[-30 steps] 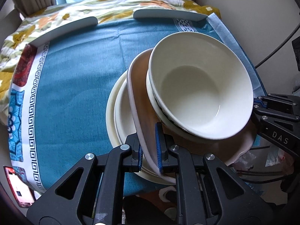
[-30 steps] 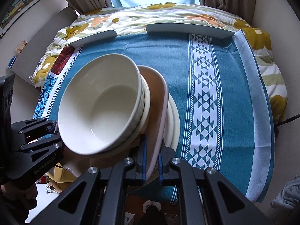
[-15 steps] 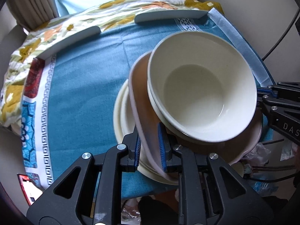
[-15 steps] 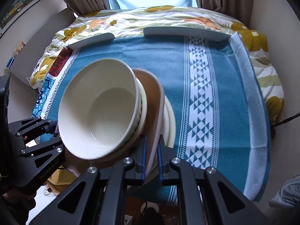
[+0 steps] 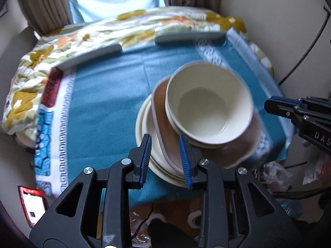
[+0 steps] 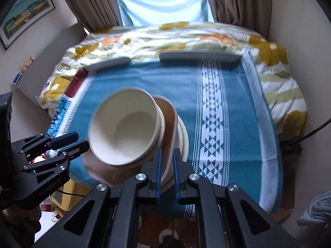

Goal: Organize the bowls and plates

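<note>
A stack of dishes sits near the front edge of the blue cloth: cream plates (image 5: 144, 124) at the bottom, a brown plate (image 5: 163, 124) on them, then a shallow cream dish and a deep white bowl (image 5: 206, 107) on top. My left gripper (image 5: 164, 161) is open, its jaws standing either side of the brown plate's rim without touching. My right gripper (image 6: 166, 171) is open too, its jaws slightly apart around the brown plate's rim (image 6: 172, 124) on the other side. The white bowl (image 6: 124, 128) fills the middle of the right wrist view.
The blue patterned cloth (image 6: 213, 107) covers a small table over a floral blanket (image 6: 175, 35). Two grey bars (image 6: 198, 56) lie along the far edge. A red phone (image 5: 31, 202) lies low left. Clutter and cables sit on the floor at the front.
Both grippers have opened and let go of the brown plate's rim. Both have drawn back from the stack, which now rests on the cloth.
</note>
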### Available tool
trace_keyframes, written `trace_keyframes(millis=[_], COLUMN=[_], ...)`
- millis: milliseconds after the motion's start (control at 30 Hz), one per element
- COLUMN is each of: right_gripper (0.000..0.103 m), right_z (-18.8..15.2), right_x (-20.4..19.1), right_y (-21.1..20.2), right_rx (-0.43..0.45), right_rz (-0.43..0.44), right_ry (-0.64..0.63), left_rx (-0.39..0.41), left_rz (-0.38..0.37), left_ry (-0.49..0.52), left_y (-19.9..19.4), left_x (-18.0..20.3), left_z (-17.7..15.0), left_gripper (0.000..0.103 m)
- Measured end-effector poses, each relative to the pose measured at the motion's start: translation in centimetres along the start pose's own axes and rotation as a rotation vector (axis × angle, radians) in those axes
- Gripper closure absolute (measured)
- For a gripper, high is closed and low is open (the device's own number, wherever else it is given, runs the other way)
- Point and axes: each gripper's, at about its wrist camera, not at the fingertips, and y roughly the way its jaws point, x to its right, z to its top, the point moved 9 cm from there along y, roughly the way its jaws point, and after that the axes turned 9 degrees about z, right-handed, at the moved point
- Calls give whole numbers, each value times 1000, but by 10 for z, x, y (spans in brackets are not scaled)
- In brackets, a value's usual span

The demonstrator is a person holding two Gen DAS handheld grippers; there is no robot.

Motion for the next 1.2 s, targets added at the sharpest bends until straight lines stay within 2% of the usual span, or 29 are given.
trace_keyframes(millis=[133, 200, 233, 267, 300, 333, 367, 400, 433, 467, 567, 600, 700, 833, 1200], right_gripper=[93, 93, 93, 92, 90, 79, 61, 49, 33, 24, 5, 2, 1, 1, 1], right_z=[23, 34, 39, 43, 46, 47, 49, 49, 49, 49, 47, 47, 44, 40, 39], right_x=[-18, -25, -29, -32, -35, -38, -41, -44, -48, -51, -59, -60, -62, -69, -86], right_y=[-57, -87, -103, -114, -128, -138, -148, -158, -168, -176, -190, -193, -205, -212, -214], right_rx=[91, 152, 185, 211, 246, 272, 298, 324, 353, 379, 414, 423, 489, 550, 586], right_rz=[-9, -18, -25, -30, -36, -43, -50, -52, -50, -59, -97, -98, -110, -148, -184], right_ry=[-59, -75, -77, -78, -78, -78, -77, -75, -72, -69, -75, -74, -49, -61, -89], left_rx=[117, 186, 234, 280, 322, 381, 426, 459, 483, 497, 545, 565, 603, 610, 646], left_rz=[14, 26, 40, 55, 65, 75, 81, 89, 100, 110, 140, 145, 138, 145, 171], left_ry=[-67, -86, -94, -101, -109, -115, -118, -119, -121, -126, -162, -178, -200, -211, -195], left_y=[-73, -108, -128, -146, -161, -180, -195, -207, -217, -223, -244, -251, -264, -265, -269], left_x=[-9, -12, -14, -16, -19, -22, -24, -26, -29, -32, -44, -48, -57, -66, -74], left_z=[23, 36, 44, 50, 54, 58, 60, 61, 63, 63, 60, 58, 48, 38, 28], left_gripper=[78, 72, 55, 31, 21, 9, 6, 5, 4, 2, 0, 0, 0, 0, 0])
